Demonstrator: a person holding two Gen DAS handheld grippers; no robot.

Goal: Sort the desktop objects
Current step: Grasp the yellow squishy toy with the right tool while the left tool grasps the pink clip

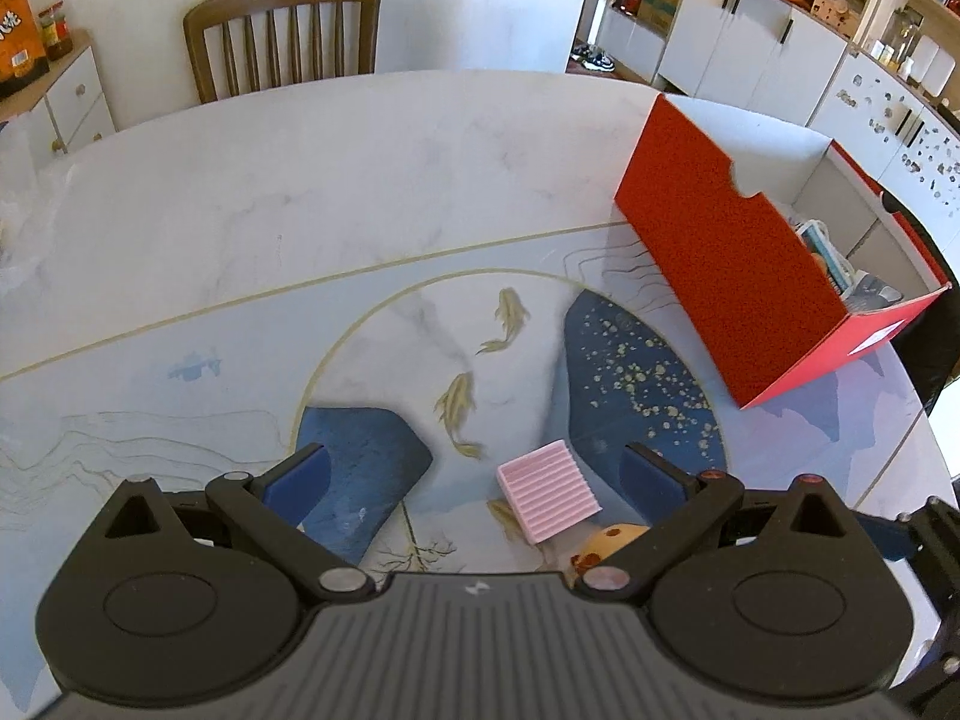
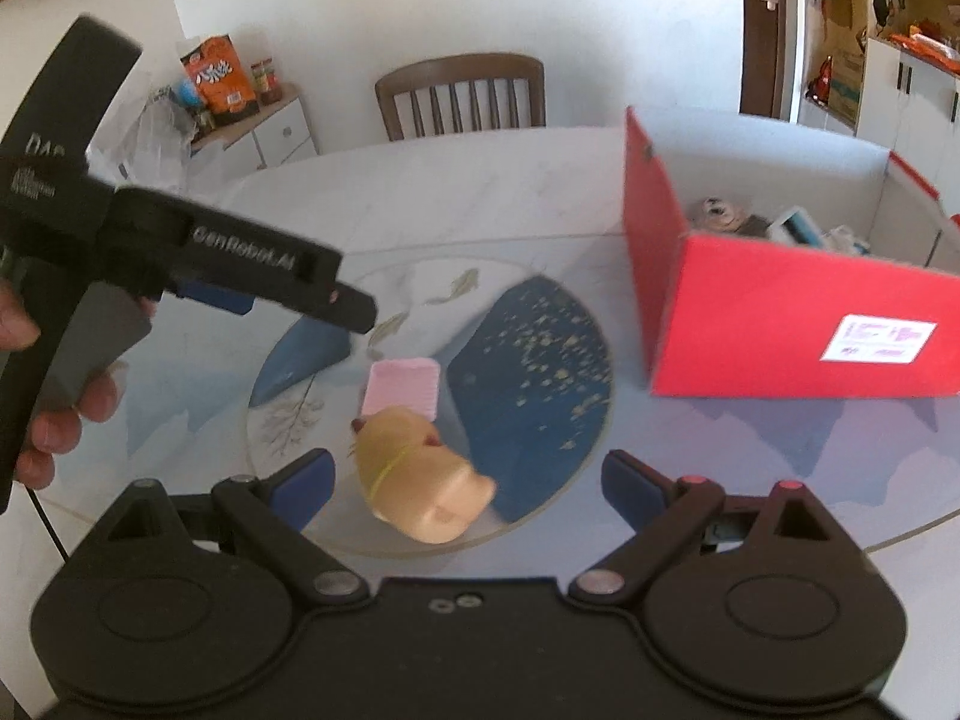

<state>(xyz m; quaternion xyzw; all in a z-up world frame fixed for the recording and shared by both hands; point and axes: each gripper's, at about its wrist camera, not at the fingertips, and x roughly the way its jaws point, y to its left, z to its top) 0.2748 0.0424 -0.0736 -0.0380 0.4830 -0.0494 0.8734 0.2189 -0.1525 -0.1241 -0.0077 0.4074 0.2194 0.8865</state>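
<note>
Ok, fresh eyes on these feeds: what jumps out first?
The big red box, open-topped and already holding items, on the table's right side. Next, mid-table on the painted fish design, the pink ridged block with the tan toy right beside it, between the open right claw fingers.

We see a wooden slat-back chair (image 1: 282, 36) against a white wall (image 1: 468, 0), white cabinets (image 1: 756, 42) at right, and a small drawer unit (image 2: 270, 132) at left.

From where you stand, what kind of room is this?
Most likely the dining area of a home: a round marble-look table with painted fish, a wooden dining chair pushed up to it, and white cupboards with household clutter and snack packets along the walls.
</note>
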